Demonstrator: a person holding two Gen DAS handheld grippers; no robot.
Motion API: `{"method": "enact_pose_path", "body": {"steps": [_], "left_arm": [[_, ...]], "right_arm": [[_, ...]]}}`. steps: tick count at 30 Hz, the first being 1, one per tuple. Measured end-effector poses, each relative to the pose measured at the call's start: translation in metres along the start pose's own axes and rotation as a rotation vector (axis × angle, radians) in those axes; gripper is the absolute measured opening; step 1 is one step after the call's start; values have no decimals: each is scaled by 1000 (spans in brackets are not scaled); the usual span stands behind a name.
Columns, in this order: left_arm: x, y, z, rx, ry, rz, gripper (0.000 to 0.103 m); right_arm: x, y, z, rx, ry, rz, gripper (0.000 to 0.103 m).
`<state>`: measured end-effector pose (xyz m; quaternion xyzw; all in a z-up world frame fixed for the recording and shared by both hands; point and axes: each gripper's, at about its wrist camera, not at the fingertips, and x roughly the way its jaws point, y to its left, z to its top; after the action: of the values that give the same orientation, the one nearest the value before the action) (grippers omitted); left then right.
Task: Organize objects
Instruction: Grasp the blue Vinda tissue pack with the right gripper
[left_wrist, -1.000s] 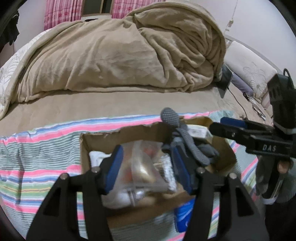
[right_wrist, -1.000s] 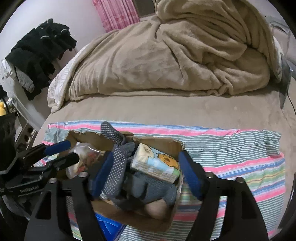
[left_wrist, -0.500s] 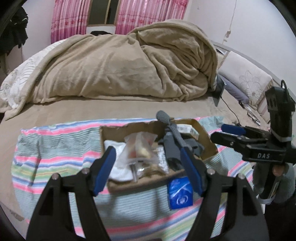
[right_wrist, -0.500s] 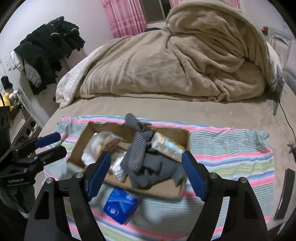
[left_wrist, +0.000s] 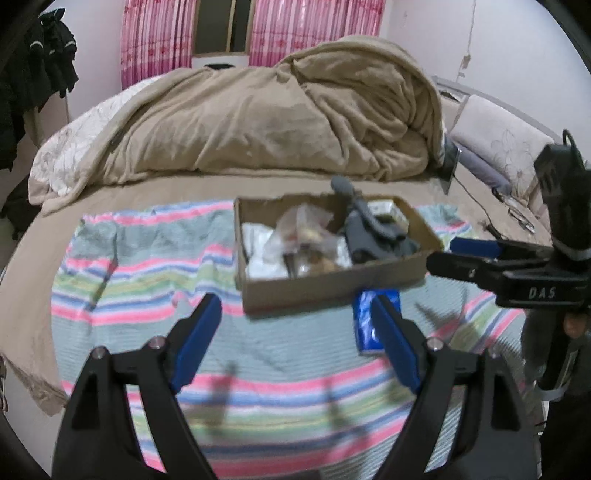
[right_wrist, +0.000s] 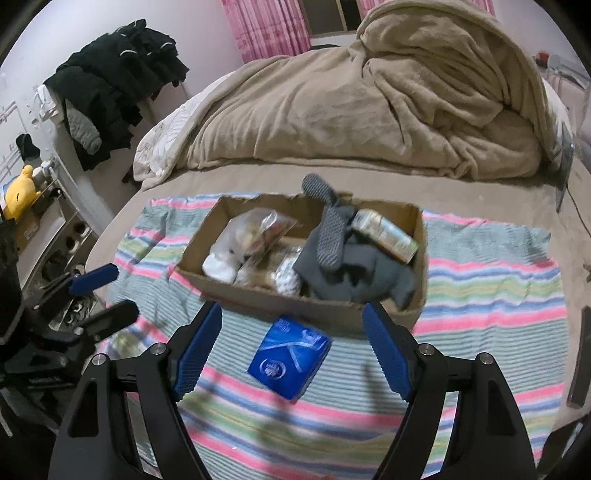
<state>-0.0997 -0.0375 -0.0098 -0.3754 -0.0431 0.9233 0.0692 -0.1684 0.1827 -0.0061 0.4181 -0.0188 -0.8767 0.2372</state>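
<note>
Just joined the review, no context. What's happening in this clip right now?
A person holds two grippers above a striped blanket on a bed. Left gripper and right gripper are both open and empty. The cardboard box holds grey socks, plastic bags and a small carton. A blue packet lies outside it, in front of the box.

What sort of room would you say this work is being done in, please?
Almost certainly a bedroom: a bed with a heaped tan blanket, pink curtains at the window, and dark clothes piled beside it.
</note>
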Motion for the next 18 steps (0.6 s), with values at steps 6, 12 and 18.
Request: {"method": "enact_pose_path", "body": {"steps": [6,12,18], "left_arm": [[6,10,-19,-21,29,-7,84],[8,19,-30,-49,43,-20,84],[14,23,-38,-58,68,-33,84]], "right_arm": [[19,3,-13,22,40,-4,85],[45,8,-26,19,99,-23,85],[71,17,-38,9,154,-48,85]]}}
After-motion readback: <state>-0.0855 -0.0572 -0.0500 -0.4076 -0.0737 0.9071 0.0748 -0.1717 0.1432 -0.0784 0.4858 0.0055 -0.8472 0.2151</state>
